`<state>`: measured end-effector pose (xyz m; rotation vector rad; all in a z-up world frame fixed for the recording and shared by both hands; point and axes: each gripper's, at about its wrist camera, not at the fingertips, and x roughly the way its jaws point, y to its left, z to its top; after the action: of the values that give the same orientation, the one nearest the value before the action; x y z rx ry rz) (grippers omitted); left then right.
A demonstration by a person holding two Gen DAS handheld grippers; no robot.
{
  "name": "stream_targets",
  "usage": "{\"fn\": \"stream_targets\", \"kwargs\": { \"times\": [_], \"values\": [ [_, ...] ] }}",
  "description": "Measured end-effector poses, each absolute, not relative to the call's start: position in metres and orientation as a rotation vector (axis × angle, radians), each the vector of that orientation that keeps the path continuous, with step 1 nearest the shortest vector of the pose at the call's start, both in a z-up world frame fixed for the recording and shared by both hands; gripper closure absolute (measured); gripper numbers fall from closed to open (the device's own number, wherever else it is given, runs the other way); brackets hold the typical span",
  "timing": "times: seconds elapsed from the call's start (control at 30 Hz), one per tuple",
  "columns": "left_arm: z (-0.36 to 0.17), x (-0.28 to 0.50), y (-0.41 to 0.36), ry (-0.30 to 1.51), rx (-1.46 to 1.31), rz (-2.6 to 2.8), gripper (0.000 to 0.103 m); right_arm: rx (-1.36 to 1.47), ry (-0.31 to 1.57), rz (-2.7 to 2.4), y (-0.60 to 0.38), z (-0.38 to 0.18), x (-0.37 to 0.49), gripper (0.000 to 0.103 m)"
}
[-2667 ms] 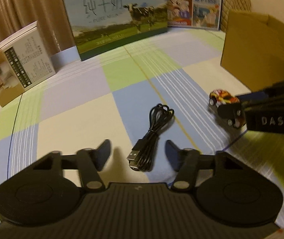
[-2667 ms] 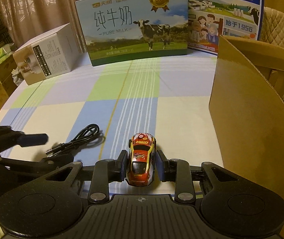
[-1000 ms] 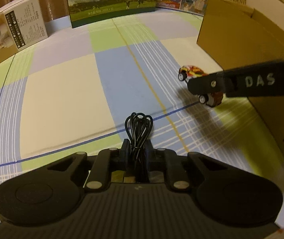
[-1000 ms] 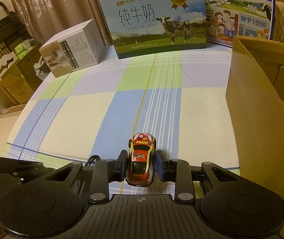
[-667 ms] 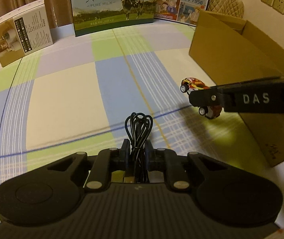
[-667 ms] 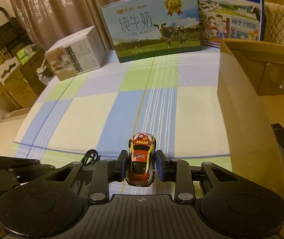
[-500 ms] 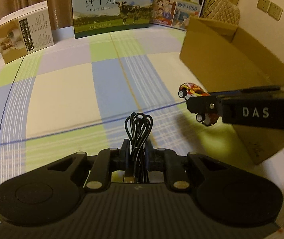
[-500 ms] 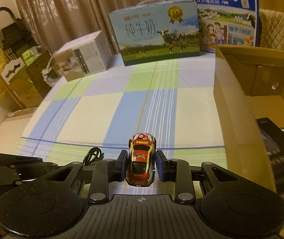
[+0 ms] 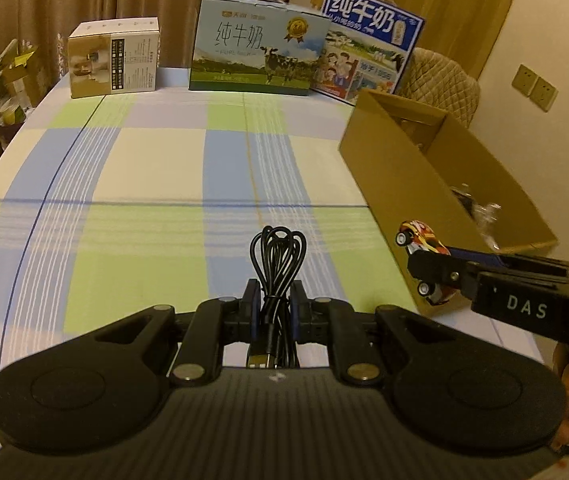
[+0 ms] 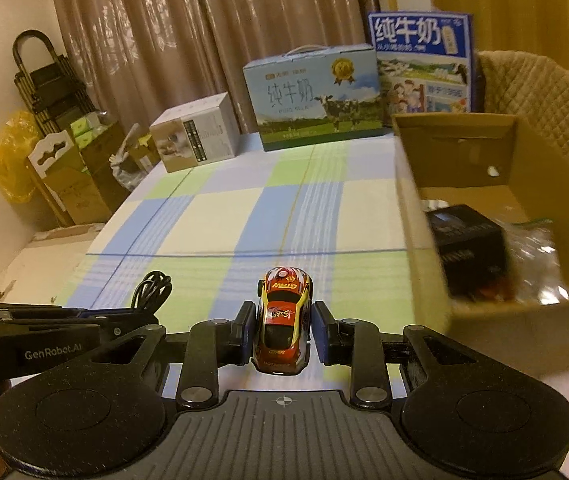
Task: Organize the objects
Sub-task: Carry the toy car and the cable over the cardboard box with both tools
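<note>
My left gripper [image 9: 275, 300] is shut on a coiled black USB cable [image 9: 278, 256] and holds it above the checked tablecloth. My right gripper [image 10: 283, 322] is shut on a red and yellow toy car [image 10: 283, 318], held above the table just left of the open cardboard box [image 10: 416, 216]. In the left wrist view the car [image 9: 420, 242] and the right gripper [image 9: 430, 270] hang by the box's near corner [image 9: 388, 176]. In the right wrist view the cable's loop [image 10: 154, 286] shows at the left gripper [image 10: 116, 320].
The box holds a black box [image 10: 466, 240] and clear plastic wrap [image 10: 536, 256]. Two milk cartons [image 9: 254, 60] [image 9: 368, 60] and a white carton [image 9: 114, 58] stand along the table's far edge. A padded chair [image 10: 532, 96] is behind the box. Clutter lies left of the table.
Both grippers have risen higher above the table with the cable and the car. The right gripper has moved nearer the box, and its inside now shows.
</note>
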<state>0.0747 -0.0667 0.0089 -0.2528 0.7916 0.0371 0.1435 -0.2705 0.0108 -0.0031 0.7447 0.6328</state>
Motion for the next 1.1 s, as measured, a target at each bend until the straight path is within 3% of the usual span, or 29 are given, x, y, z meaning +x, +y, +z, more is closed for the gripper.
{"fn": "stream_targets", "kwargs": {
  "times": [0.4, 1.1],
  "values": [
    [0.036, 0.015, -0.140, 0.750, -0.243, -0.040, 0.092, 0.012, 0.707, 0.548, -0.341, 0.036, 0.084, 0.076],
    [0.055, 0.028, -0.225, 0.738, -0.171, -0.167, 0.092, 0.018, 0.697, 0.421, -0.419, 0.050, 0.086, 0.076]
  ]
}}
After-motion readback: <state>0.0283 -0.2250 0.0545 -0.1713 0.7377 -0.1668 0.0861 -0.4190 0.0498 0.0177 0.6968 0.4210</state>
